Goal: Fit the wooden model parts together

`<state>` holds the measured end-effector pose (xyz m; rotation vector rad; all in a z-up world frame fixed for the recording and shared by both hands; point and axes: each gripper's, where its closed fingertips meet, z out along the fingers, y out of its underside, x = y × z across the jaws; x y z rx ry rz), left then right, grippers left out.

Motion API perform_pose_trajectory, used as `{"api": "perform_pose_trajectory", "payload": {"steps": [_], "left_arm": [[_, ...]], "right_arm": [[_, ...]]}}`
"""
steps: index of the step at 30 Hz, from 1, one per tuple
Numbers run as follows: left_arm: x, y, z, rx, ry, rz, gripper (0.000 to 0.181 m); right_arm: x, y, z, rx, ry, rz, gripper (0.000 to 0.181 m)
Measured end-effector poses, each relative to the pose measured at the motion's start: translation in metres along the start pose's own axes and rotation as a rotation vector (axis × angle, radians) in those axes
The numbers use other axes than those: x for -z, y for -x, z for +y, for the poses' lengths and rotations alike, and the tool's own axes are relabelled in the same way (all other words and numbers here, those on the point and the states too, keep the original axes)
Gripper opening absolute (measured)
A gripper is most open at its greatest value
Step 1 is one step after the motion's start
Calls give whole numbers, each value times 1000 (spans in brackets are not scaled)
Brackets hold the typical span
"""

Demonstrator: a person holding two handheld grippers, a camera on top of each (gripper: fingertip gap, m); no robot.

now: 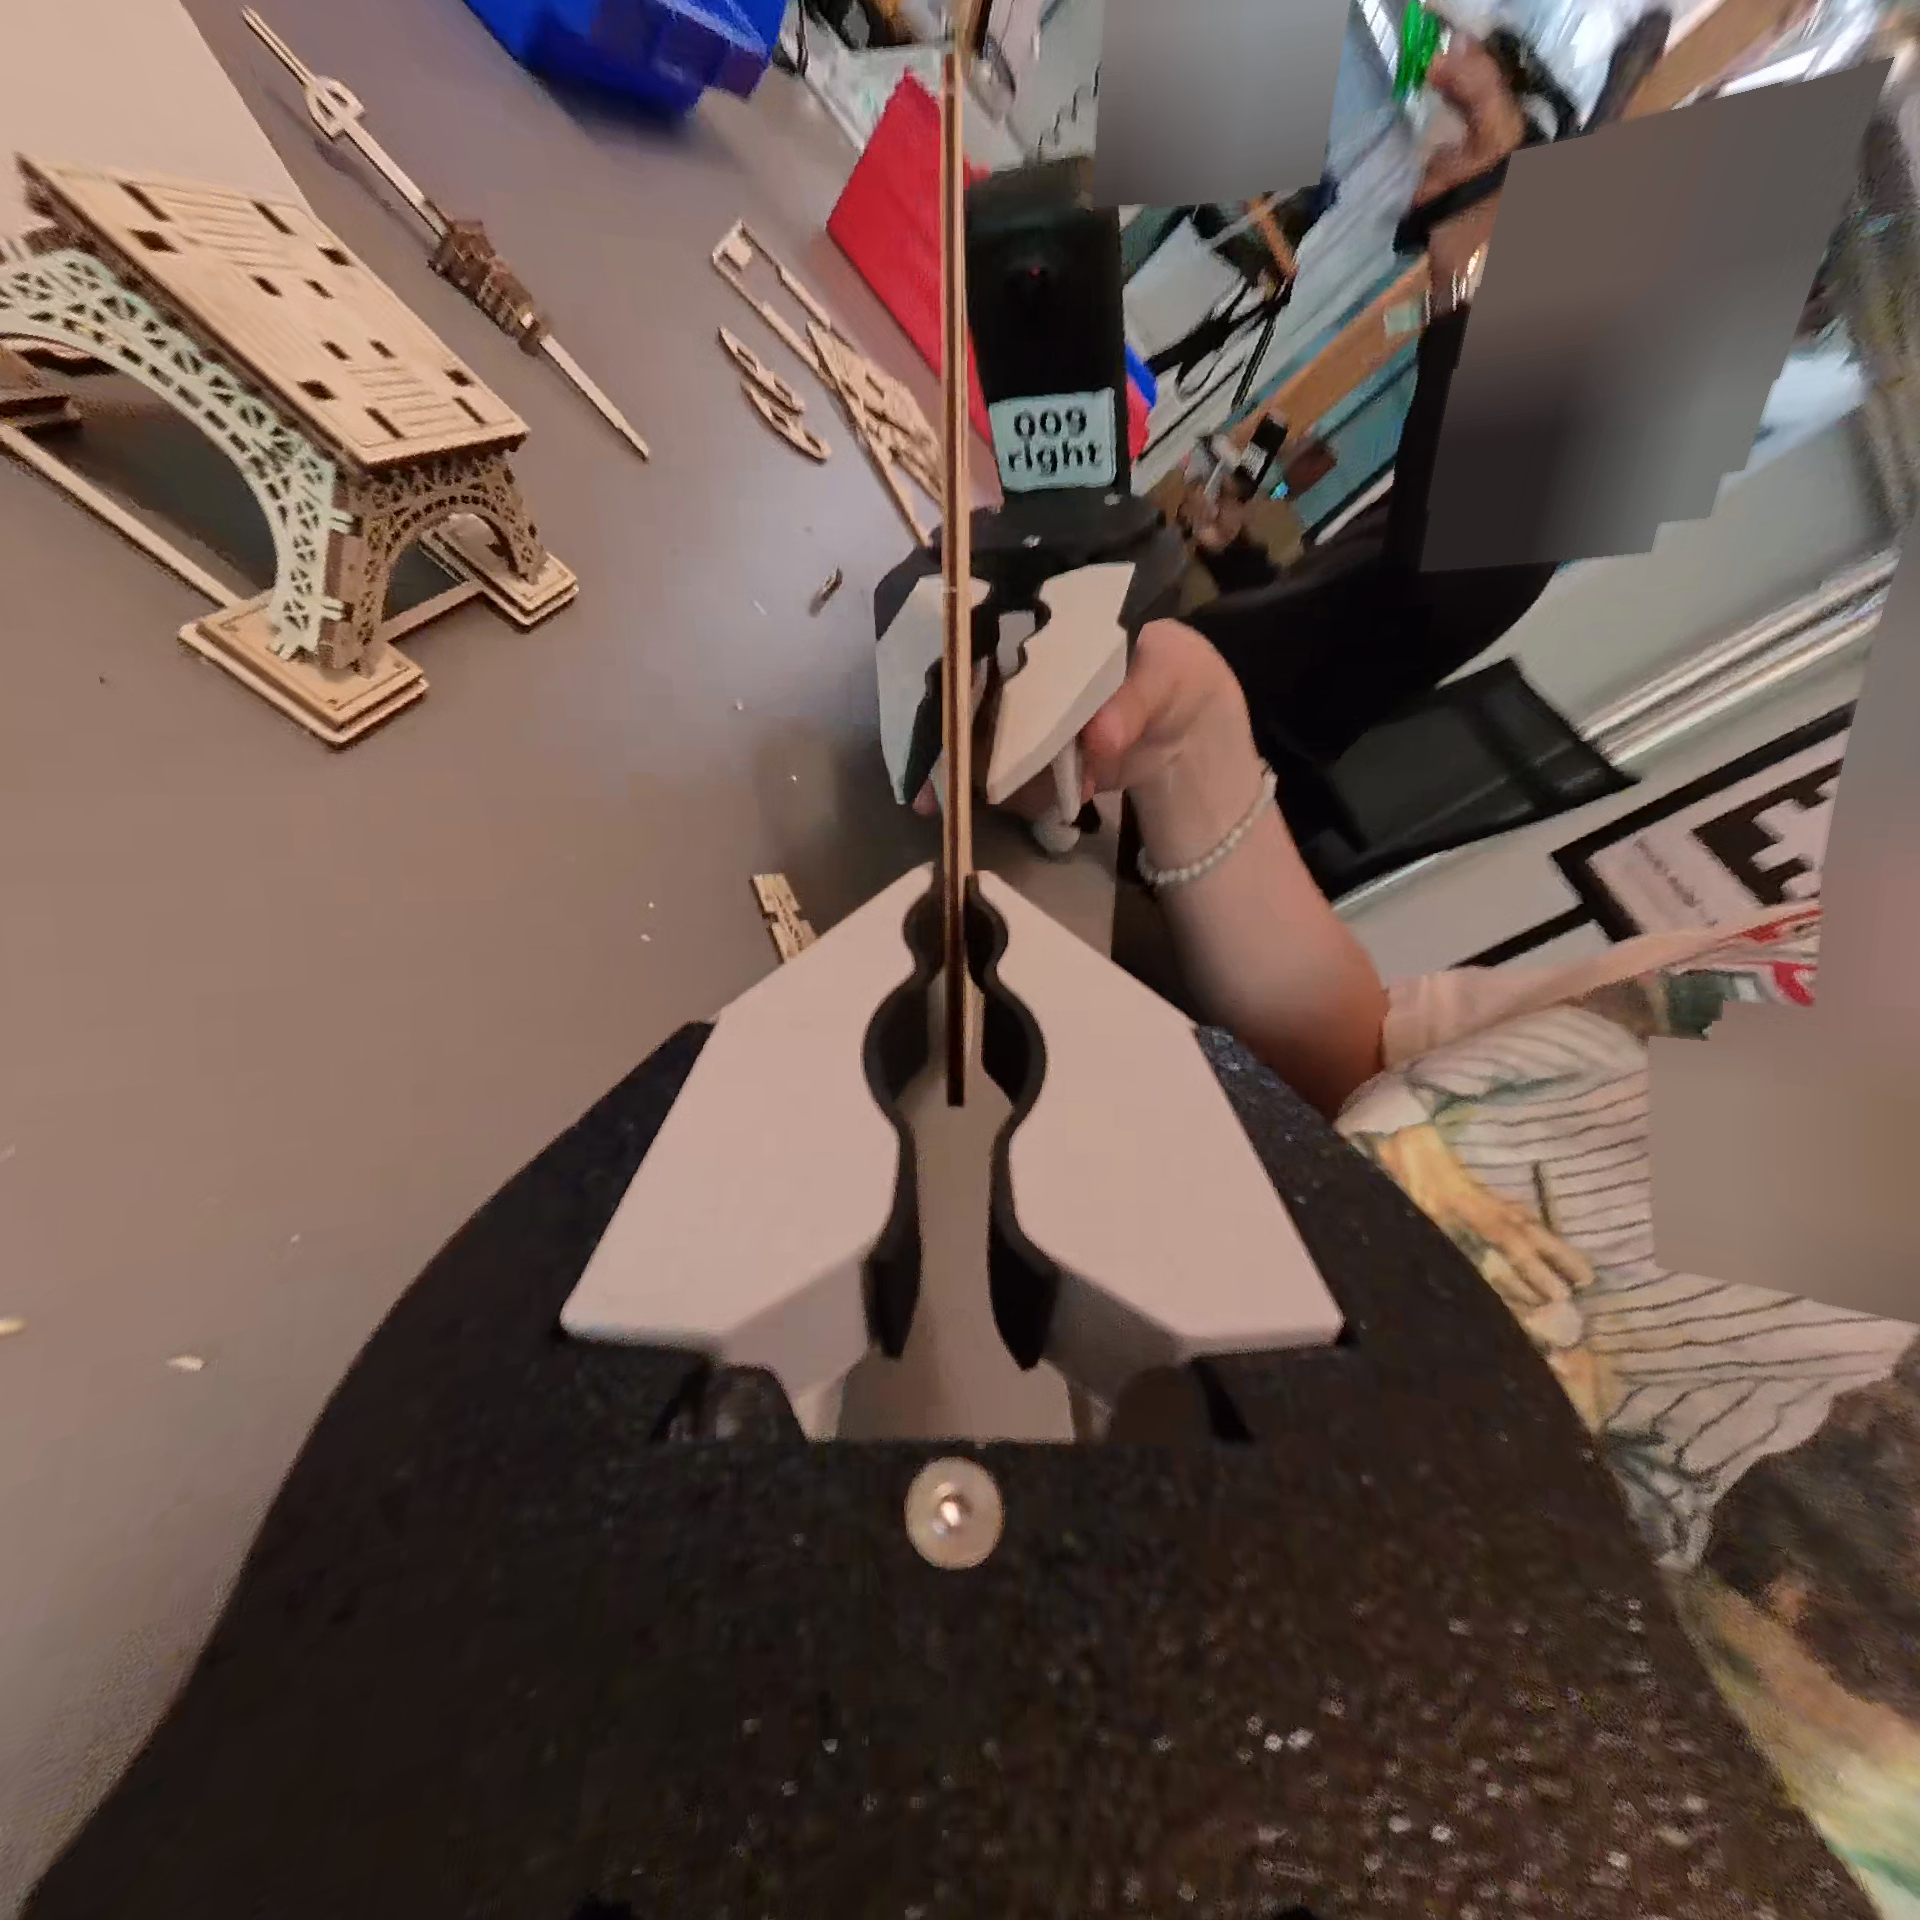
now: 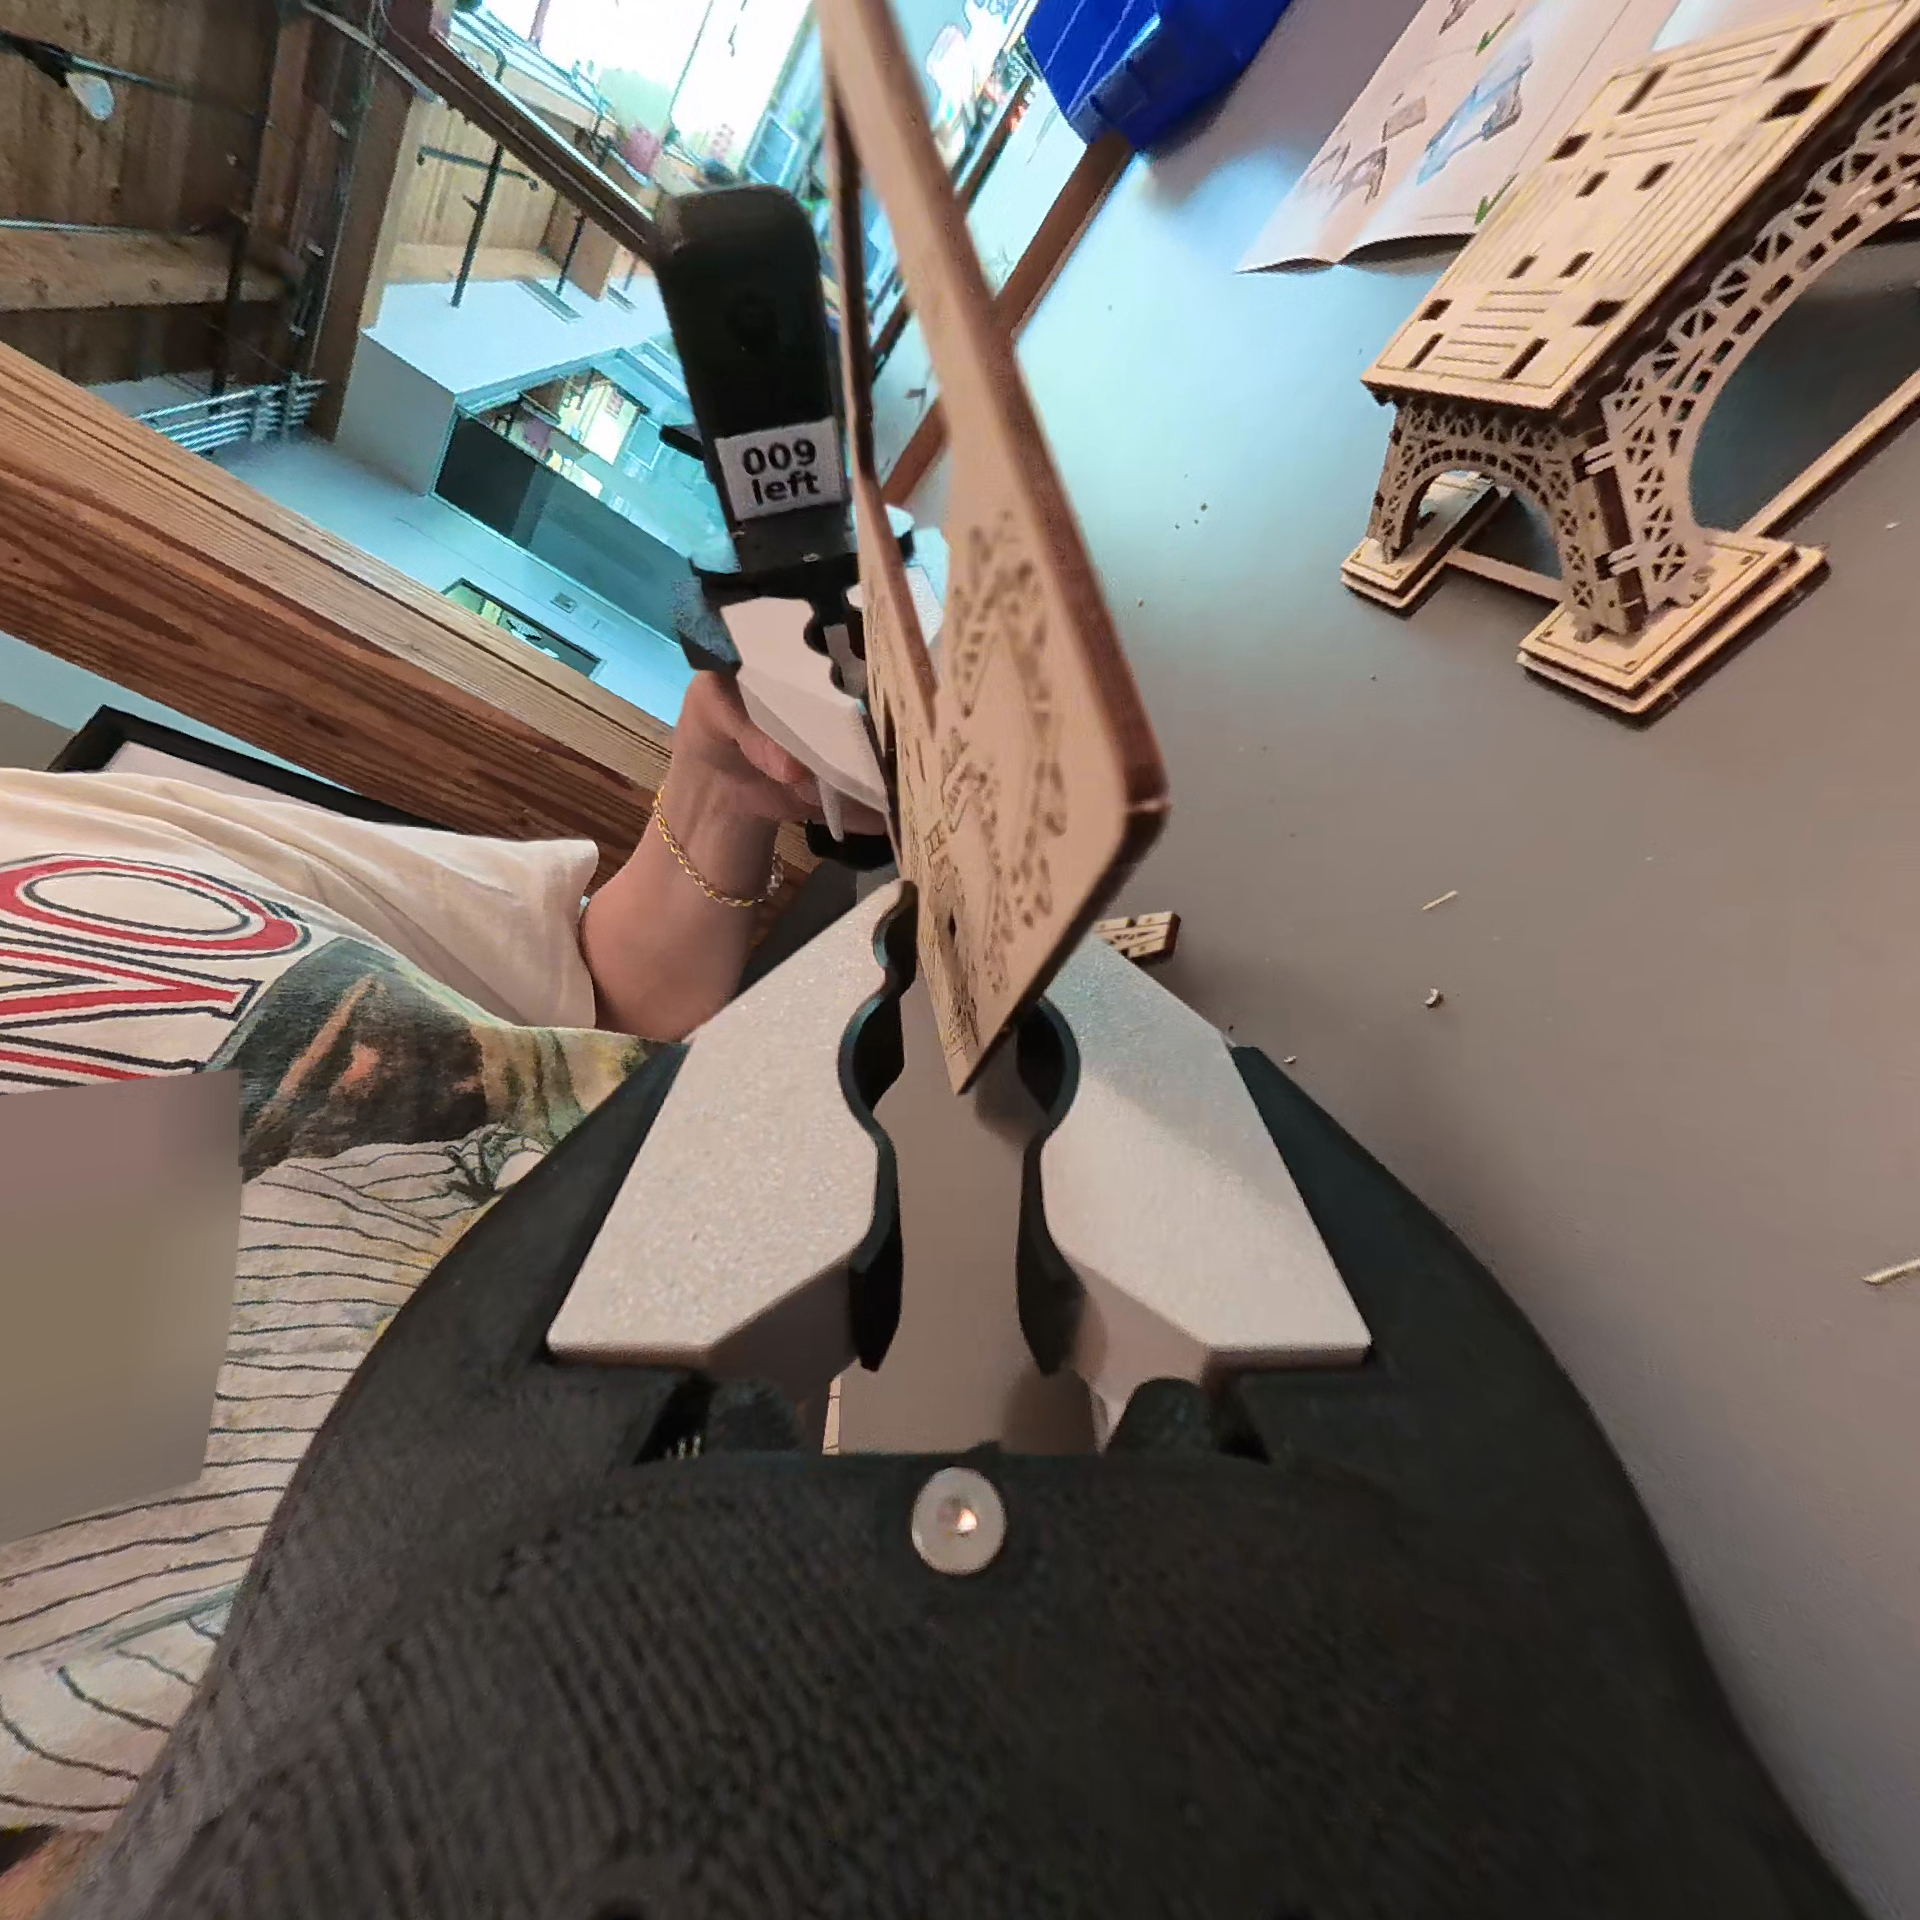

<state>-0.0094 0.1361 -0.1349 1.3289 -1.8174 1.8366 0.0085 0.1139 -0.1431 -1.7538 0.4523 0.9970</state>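
A thin wooden parts sheet [image 1: 953, 416] stands edge-on between the fingers of my left gripper [image 1: 954, 894], which is shut on its lower edge. In the right wrist view the sheet [image 2: 997, 675] shows its laser-cut face, tilted. Its lower corner sits between the fingers of my right gripper [image 2: 987, 935], whose jaws stand a little apart around it. The right gripper also shows in the left wrist view [image 1: 961, 795], with a gap beside the sheet. The left gripper [image 2: 868, 717] shows beyond the sheet. The built wooden tower base [image 1: 312, 416] [image 2: 1621, 312] stands on the grey table [image 1: 416, 935].
A wooden spire [image 1: 468, 260] and several loose flat parts [image 1: 831, 395] lie beyond the base. A small cut piece [image 1: 781, 914] [image 2: 1143, 932] lies near the fingertips. A red item [image 1: 904, 239], a blue bin [image 2: 1132, 52] and an instruction sheet [image 2: 1403, 135] sit at the far edge. The grippers' ends are close to 4 cm from one another.
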Motion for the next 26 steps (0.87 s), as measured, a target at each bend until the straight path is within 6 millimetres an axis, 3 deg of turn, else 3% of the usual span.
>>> {"api": "perform_pose_trajectory", "payload": {"steps": [4,6,10,12,15,18,26], "left_arm": [[4,-5,-12,96,-120,85,0],[5,-5,-15,116,-155,101,0],[7,1,-14,46,-138,30,3],[8,10,-9,-29,-74,-74,34],[7,23,5,-189,89,-232,52],[2,33,11,-290,174,-319,42],[-9,36,21,-208,242,-255,37]], "right_arm": [[1,10,-11,26,-75,-56,18],[0,19,-21,25,-147,-121,10],[-5,16,-16,37,-111,-89,0],[-11,10,-10,45,-60,-36,0],[-18,-7,-1,9,11,68,0],[-22,-7,5,11,56,76,1],[-22,-9,7,4,67,84,1]]}}
